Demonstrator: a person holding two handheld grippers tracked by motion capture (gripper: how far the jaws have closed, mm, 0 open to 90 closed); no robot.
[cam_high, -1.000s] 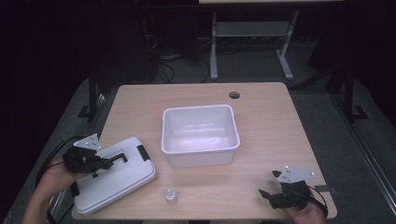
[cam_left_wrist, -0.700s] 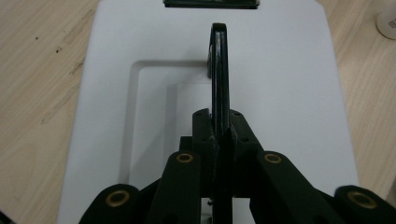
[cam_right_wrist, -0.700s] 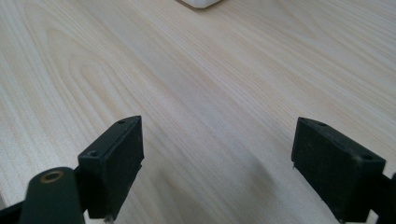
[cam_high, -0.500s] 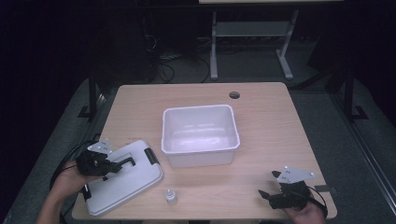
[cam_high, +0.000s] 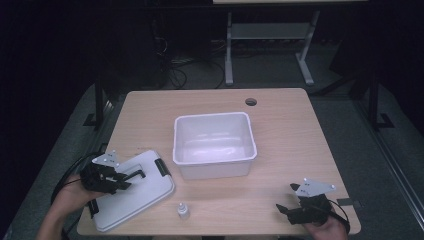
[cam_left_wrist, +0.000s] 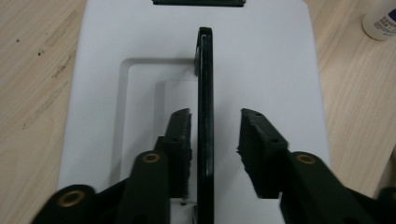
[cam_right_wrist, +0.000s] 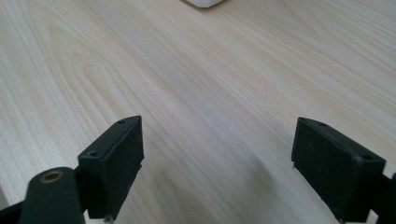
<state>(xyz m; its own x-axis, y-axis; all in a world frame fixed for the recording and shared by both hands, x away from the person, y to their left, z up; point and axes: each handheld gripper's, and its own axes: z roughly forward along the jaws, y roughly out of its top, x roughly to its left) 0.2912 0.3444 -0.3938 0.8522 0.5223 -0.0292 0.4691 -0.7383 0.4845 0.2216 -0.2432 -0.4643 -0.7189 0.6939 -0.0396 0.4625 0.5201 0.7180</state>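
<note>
A white lid (cam_high: 135, 195) with a black handle (cam_high: 136, 174) lies flat on the table's front left. My left gripper (cam_high: 121, 179) sits over it. In the left gripper view the jaws have just been opening; the left gripper (cam_left_wrist: 215, 115) is open astride the handle (cam_left_wrist: 204, 70), the left pad close beside it and the right pad clearly apart. A white bin (cam_high: 214, 145) stands open at the table's middle. My right gripper (cam_high: 284, 210) rests at the front right, and in its own view the right gripper (cam_right_wrist: 215, 128) is open wide over bare wood.
A small white bottle (cam_high: 183, 210) stands near the front edge between lid and right hand, also as the bottle (cam_left_wrist: 380, 21) beyond the lid's corner. The table (cam_high: 300, 130) has a cable hole (cam_high: 251, 102) at the back. A bin corner (cam_right_wrist: 203, 2) lies ahead of the right gripper.
The lid has shifted slightly right and settled flat on the table with the left hand. The left jaws have opened off the handle. The right gripper has stayed put.
</note>
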